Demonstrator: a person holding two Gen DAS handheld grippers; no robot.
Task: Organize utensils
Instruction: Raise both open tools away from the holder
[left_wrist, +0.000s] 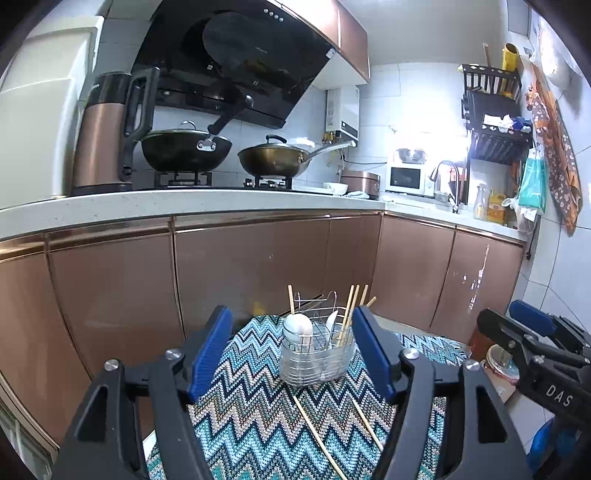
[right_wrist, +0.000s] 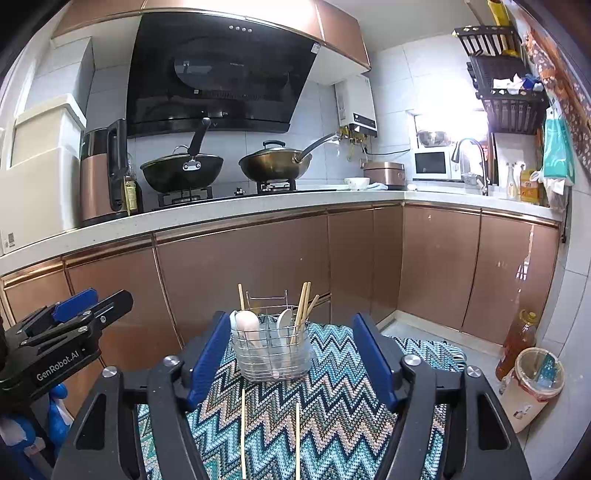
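A wire utensil basket (left_wrist: 316, 360) (right_wrist: 272, 349) stands on a zigzag-patterned cloth (left_wrist: 258, 424) (right_wrist: 332, 406). It holds white spoons (left_wrist: 301, 326) (right_wrist: 248, 326) and several upright chopsticks (left_wrist: 349, 314) (right_wrist: 303, 308). Two loose chopsticks (left_wrist: 317, 437) (right_wrist: 243, 432) lie on the cloth in front of the basket, with the second one (right_wrist: 297, 439) beside it. My left gripper (left_wrist: 291, 354) is open and empty, above the cloth with the basket between its fingers' line of sight. My right gripper (right_wrist: 290, 358) is open and empty, above the loose chopsticks.
Brown kitchen cabinets (left_wrist: 240, 266) stand behind the cloth, with a counter holding two woks (right_wrist: 275, 164) and a kettle (left_wrist: 99, 136). An oil bottle (right_wrist: 517, 345) and a lidded tub (right_wrist: 535, 384) sit on the floor at the right.
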